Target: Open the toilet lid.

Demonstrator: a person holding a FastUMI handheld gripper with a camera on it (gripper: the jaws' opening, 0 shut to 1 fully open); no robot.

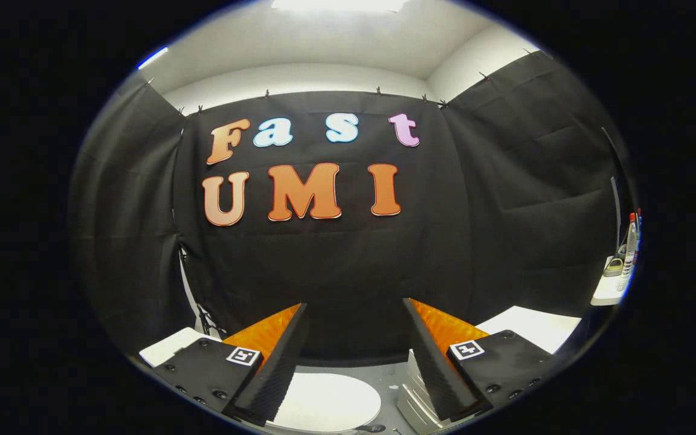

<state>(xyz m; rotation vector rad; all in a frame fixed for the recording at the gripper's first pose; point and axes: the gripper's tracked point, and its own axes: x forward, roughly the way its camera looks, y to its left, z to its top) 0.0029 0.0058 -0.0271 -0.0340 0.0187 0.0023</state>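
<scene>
Here, from the gripper view, your gripper point(354, 338) hangs with its fingers wide apart, nothing between them, pointing at the black cloth wall point(336, 266). Below and between the fingertips lies the white toilet lid point(330, 402), flat and closed; its near part is cut off, and the left finger hides its left side. Just right of it a pale ribbed part point(411, 402) sits half hidden behind the right finger; you cannot tell what it is. Far to the right, a clear bottle point(628, 254) stands on a white ledge point(605, 296), its label too small to read.
</scene>
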